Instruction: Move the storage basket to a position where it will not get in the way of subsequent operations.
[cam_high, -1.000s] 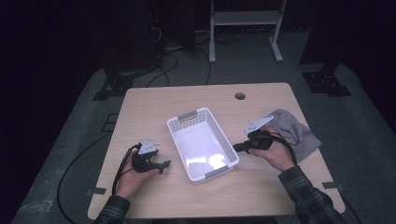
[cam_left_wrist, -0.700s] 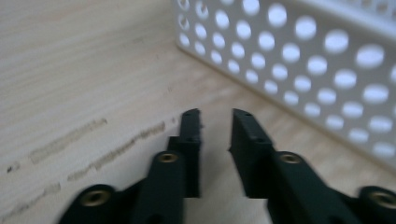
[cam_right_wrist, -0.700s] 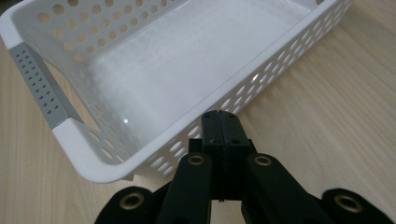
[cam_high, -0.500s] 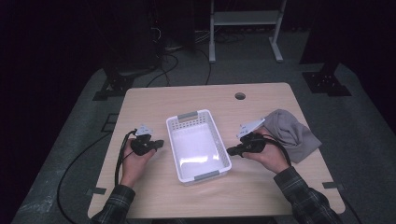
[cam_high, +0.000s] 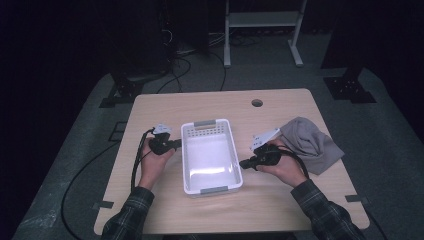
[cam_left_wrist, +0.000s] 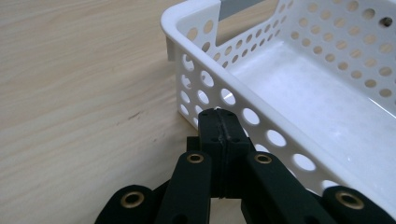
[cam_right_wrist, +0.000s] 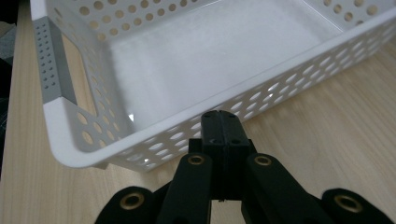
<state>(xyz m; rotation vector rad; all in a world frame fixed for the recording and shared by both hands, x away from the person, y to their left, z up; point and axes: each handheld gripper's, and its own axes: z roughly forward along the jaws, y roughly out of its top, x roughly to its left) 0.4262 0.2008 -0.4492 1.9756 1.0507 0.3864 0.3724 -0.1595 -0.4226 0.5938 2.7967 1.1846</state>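
Both closed with nothing held, left gripper (cam_left_wrist: 219, 116) jaws together against white basket (cam_left_wrist: 299, 84) wall, right gripper (cam_right_wrist: 220, 119) jaws together beside it.

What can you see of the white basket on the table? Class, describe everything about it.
The white basket looks like plastic: rectangular, with walls pierced by round holes, a smooth floor and a grey handle strip at each short end. It is empty and upright, resting on the wooden table between both grippers. The shut left gripper sits at one long wall, the shut right gripper at the other; contact cannot be told.
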